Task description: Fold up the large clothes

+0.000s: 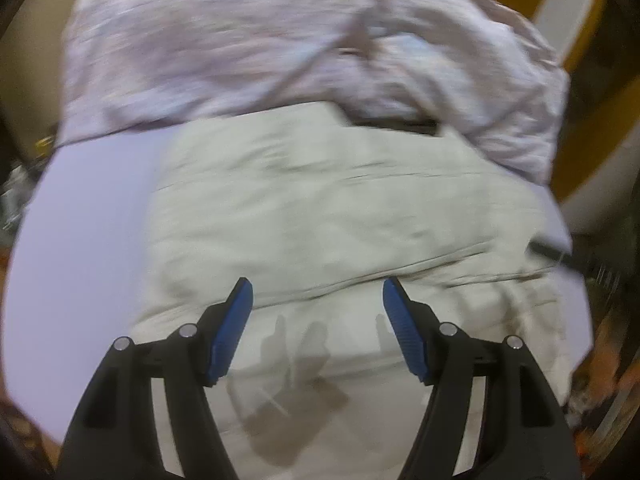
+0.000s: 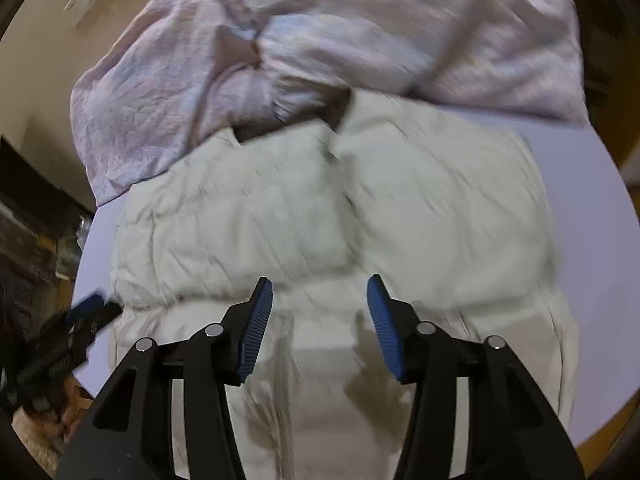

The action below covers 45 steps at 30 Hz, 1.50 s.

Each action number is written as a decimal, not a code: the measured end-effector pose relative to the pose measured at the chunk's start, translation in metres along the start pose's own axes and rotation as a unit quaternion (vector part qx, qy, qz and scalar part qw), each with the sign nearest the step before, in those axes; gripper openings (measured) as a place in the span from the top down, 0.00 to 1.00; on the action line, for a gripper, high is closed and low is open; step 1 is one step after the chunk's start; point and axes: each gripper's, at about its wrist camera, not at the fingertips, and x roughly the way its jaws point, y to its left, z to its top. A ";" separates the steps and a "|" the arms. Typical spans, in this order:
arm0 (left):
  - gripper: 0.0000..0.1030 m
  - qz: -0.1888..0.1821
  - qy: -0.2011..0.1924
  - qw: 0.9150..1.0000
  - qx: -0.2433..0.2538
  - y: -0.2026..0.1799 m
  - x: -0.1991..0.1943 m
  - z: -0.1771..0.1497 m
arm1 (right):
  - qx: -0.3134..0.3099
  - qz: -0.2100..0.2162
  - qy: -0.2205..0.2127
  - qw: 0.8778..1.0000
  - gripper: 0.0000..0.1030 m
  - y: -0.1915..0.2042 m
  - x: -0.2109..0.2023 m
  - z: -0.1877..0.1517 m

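Motion blur smears the pink cloth and cream garment.

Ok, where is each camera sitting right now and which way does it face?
Left wrist: on the left gripper, jaws open, looking down over the cream garment toward the pink cloth; only its own fingers show.
Right wrist: on the right gripper, jaws open, above the same cream garment; the left gripper shows at lower left.
Shared: cream garment, pink cloth, white table.
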 end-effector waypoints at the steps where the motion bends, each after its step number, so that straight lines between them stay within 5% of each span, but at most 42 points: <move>1: 0.34 0.013 0.001 1.000 -0.009 0.013 -0.004 -0.004 | -0.009 0.000 -0.003 1.000 0.55 0.007 0.004 0.007; 8: 0.31 0.082 0.015 0.993 -0.081 0.094 -0.024 -0.040 | -0.061 -0.040 0.018 0.997 0.59 0.040 0.062 0.034; 12: 0.30 0.104 0.023 0.988 -0.109 0.120 -0.033 -0.061 | -0.066 -0.083 0.078 0.991 0.59 0.028 0.105 0.015; 18: 0.30 0.108 0.042 0.985 -0.126 0.142 -0.036 -0.083 | -0.060 -0.102 0.093 0.989 0.59 0.022 0.111 -0.009; 25: 0.30 0.087 0.060 0.988 -0.112 0.134 -0.023 -0.090 | -0.056 -0.100 0.095 0.989 0.59 0.017 0.120 -0.010; 32: 0.29 0.082 0.054 0.992 -0.074 0.117 -0.021 -0.092 | 0.022 -0.026 0.075 0.997 0.58 -0.024 0.079 -0.020; 41: 0.29 0.084 0.066 0.994 -0.035 0.086 -0.005 -0.082 | 0.034 -0.047 0.039 0.998 0.59 -0.027 0.052 -0.033; 45: 0.27 0.089 0.066 0.994 -0.024 0.078 -0.005 -0.082 | 0.014 -0.093 0.096 0.991 0.59 -0.020 0.081 -0.032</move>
